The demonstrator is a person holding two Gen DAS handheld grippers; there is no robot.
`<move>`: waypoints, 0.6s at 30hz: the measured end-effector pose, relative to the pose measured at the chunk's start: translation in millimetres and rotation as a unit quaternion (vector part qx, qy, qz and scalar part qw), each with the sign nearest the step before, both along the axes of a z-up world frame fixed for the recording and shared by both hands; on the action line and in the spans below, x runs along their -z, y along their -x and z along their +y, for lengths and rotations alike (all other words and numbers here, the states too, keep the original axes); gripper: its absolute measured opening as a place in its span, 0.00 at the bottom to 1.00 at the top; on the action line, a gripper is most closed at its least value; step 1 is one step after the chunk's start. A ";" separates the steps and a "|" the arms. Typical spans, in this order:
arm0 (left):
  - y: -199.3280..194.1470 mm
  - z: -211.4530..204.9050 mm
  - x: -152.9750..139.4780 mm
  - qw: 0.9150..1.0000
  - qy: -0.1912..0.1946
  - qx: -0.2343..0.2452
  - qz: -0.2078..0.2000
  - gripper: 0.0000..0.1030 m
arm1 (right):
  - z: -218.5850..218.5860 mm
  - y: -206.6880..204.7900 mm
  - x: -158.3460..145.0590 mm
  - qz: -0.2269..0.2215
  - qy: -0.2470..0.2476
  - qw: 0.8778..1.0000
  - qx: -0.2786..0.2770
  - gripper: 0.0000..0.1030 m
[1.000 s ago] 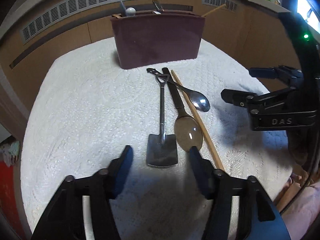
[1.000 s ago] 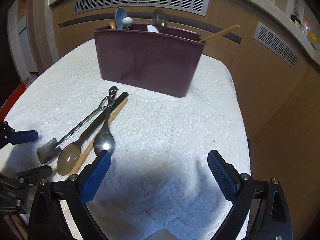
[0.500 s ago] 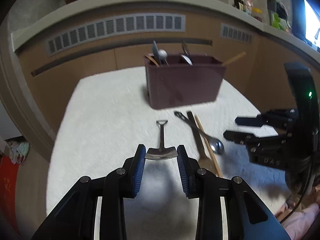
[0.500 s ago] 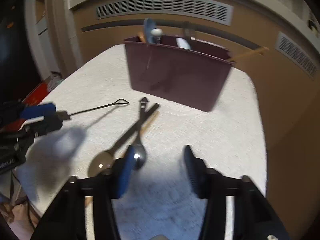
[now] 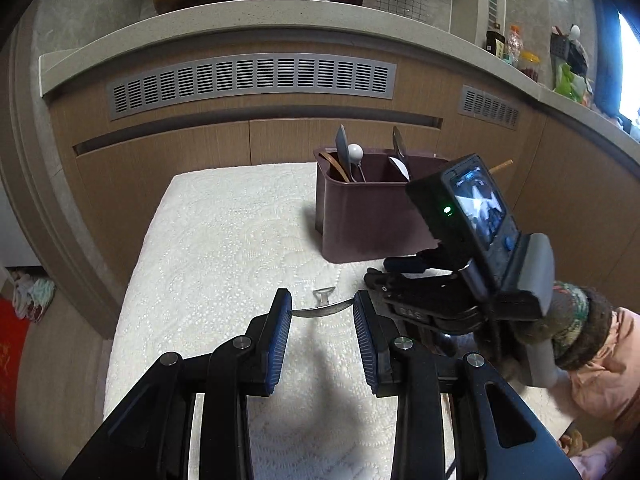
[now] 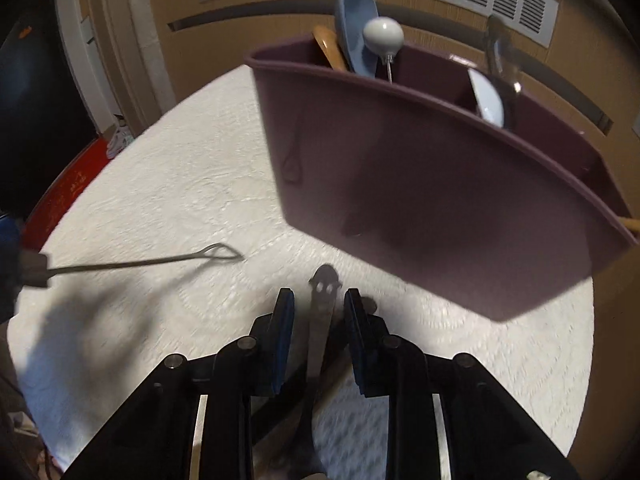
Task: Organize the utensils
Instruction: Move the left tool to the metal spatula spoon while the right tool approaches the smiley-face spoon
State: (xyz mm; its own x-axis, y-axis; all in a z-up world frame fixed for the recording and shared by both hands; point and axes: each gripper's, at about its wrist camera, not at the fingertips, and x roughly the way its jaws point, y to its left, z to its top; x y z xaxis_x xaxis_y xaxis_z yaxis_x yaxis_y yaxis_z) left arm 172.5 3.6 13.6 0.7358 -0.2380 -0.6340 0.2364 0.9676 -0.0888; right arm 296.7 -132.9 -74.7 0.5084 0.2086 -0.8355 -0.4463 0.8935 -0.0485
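Observation:
My left gripper (image 5: 322, 312) is shut on the blade of a small metal shovel-shaped utensil (image 5: 320, 307) and holds it above the white cloth; its handle (image 6: 160, 261) points away in the right wrist view. My right gripper (image 6: 318, 312) straddles the handle of a metal spoon with a smiley-face end (image 6: 325, 292), jaws narrow but a gap shows on each side. Under it lie a dark-handled spoon and a wooden chopstick. The maroon utensil caddy (image 6: 440, 184) stands just beyond; it also shows in the left wrist view (image 5: 360, 216).
The caddy holds a blue spoon (image 6: 356, 28), a white-knobbed utensil (image 6: 383, 36), a wooden spoon, a white spoon and a chopstick. The white cloth (image 5: 224, 248) covers a small table. Wooden cabinets with vents (image 5: 248, 80) stand behind. The right gripper's camera body (image 5: 476, 216) sits at right.
My left gripper closed on the shovel utensil and lifted it off the cloth. My right gripper moved left and forward over the smiley spoon's handle and narrowed its jaws.

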 end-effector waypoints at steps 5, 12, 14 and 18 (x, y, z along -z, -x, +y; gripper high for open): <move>-0.9 3.7 -2.5 1.000 0.010 -0.003 0.001 0.32 | 2.3 1.6 0.1 0.023 0.003 1.000 -0.005 0.11; 3.1 5.5 -7.5 1.000 0.012 -0.003 -0.004 0.31 | -31.6 51.6 -5.6 0.048 0.009 0.999 -0.002 0.11; 4.5 5.5 -11.9 1.000 0.016 -0.001 -0.007 0.31 | -49.2 65.2 -9.0 0.045 0.002 0.999 0.012 0.11; 9.7 1.1 -21.3 1.000 0.016 0.006 -0.016 0.31 | -76.4 82.6 -16.7 0.034 -0.020 0.998 0.044 0.11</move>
State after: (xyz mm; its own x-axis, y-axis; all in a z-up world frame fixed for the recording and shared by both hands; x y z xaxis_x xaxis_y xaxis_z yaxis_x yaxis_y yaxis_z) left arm 162.8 4.7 35.0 0.7526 -0.2674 -0.6018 0.2514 0.9613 -0.1127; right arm 214.1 -209.3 -58.0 0.4696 0.1983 -0.8603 -0.3662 0.9304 0.0146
